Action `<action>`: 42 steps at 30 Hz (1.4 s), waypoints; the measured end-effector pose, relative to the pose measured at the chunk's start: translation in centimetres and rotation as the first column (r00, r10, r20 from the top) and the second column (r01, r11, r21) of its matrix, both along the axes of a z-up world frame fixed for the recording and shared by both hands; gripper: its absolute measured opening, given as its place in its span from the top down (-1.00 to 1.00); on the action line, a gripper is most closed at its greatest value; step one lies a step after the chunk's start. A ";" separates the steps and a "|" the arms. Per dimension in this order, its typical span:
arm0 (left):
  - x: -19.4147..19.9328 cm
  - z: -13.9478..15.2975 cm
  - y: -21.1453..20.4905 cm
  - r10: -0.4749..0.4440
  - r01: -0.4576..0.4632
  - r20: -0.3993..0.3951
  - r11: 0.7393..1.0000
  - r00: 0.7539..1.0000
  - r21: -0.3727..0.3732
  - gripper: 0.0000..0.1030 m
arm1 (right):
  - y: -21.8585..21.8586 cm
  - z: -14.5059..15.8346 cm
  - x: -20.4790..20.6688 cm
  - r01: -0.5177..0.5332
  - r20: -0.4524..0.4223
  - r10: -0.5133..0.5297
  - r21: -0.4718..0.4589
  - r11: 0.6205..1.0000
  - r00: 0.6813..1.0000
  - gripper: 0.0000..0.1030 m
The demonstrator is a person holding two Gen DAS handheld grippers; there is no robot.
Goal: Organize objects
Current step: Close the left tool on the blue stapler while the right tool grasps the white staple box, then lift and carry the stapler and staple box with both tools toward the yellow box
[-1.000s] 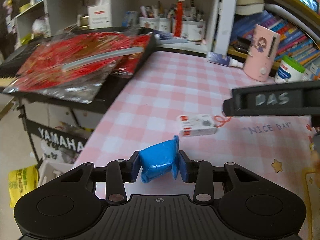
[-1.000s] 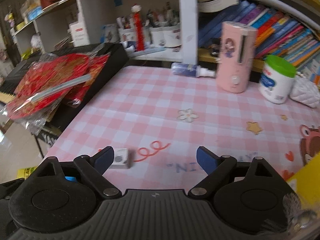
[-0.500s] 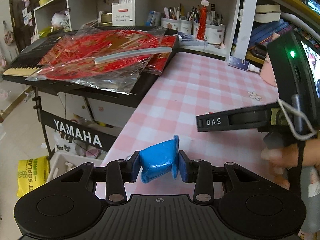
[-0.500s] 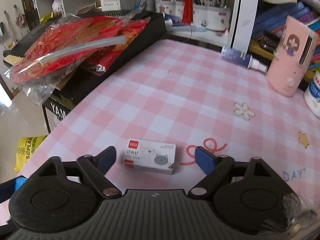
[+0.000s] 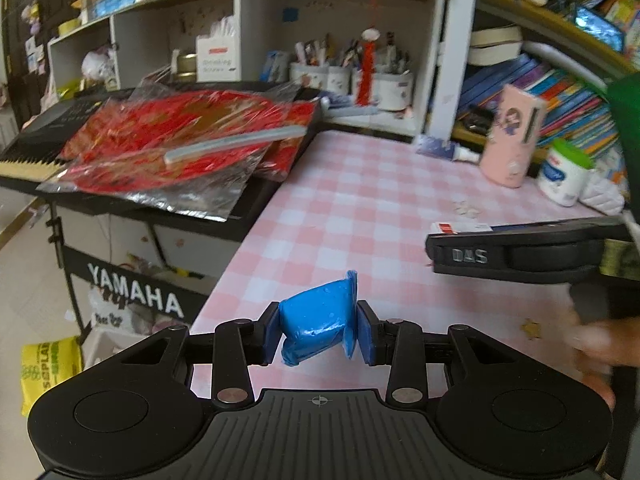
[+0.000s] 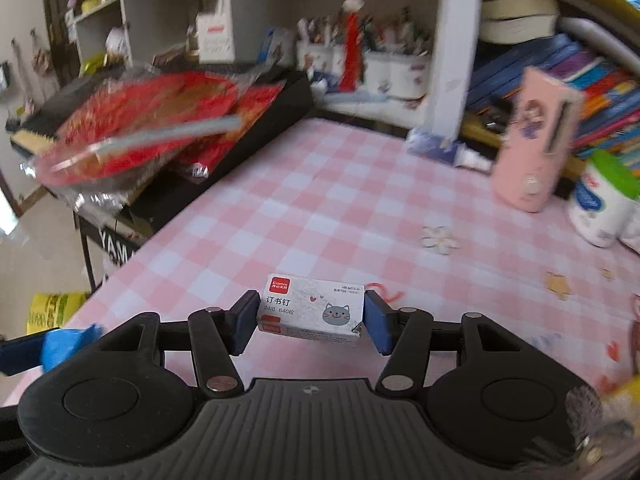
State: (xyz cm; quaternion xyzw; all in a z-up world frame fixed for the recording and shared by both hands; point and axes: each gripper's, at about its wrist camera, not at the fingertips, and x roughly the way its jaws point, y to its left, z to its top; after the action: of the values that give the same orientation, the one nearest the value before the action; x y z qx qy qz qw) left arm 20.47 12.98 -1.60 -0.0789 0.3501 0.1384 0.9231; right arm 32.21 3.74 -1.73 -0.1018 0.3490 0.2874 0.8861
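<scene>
My left gripper is shut on a crumpled blue packet and holds it above the near left corner of the pink checked table. My right gripper is shut on a small white staple box with a grey cat on it, held just above the table. In the left wrist view the right gripper shows as a black bar marked DAS, with the box's edge behind it. The blue packet also shows at the lower left of the right wrist view.
A pink tumbler and a white green-lidded jar stand at the table's back right, by a row of books. A keyboard under red foil wrapping sits left of the table. Pen cups fill the shelf behind.
The right gripper has closed on the staple box, which lay on the table between its open fingers, and raised it. The left gripper still holds the blue packet and has shifted slightly.
</scene>
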 end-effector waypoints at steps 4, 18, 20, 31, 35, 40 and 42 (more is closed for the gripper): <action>-1.6 1.0 -1.0 -0.041 0.041 0.028 0.999 0.999 -0.001 0.29 | -3.0 1.8 -2.2 0.037 0.002 -0.037 0.021 0.999 0.999 -0.04; -8.2 1.8 -3.9 -0.147 0.147 0.049 0.989 0.988 -0.005 0.30 | -9.3 2.5 -11.5 0.158 -0.036 -0.158 0.011 0.987 0.987 -0.04; -9.2 1.8 -4.3 -0.166 0.167 0.053 0.986 0.985 -0.003 0.30 | -9.8 2.6 -12.7 0.174 -0.033 -0.173 0.010 0.985 0.984 -0.04; -16.0 2.1 -5.6 -0.229 0.230 0.062 0.973 0.971 0.005 0.30 | -12.6 2.6 -20.6 0.256 -0.044 -0.255 0.013 0.967 0.966 -0.04; -18.1 2.1 -6.0 -0.250 0.250 0.057 0.968 0.966 0.008 0.30 | -13.2 2.5 -23.5 0.271 -0.041 -0.271 0.017 0.962 0.962 -0.04; -20.3 2.0 -7.1 -0.295 0.295 0.052 0.955 0.954 0.013 0.30 | -14.6 2.2 -26.6 0.315 -0.055 -0.313 0.024 0.949 0.948 -0.04; -20.8 1.9 -7.6 -0.319 0.318 0.048 0.948 0.947 0.014 0.31 | -15.4 2.1 -27.5 0.338 -0.060 -0.336 0.027 0.941 0.940 -0.04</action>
State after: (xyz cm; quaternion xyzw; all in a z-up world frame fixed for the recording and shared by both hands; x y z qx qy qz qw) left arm -0.31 5.38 0.32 -0.0222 0.3347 -0.0135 0.9420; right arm 4.74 -11.62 0.37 -0.0165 0.3801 0.1407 0.9140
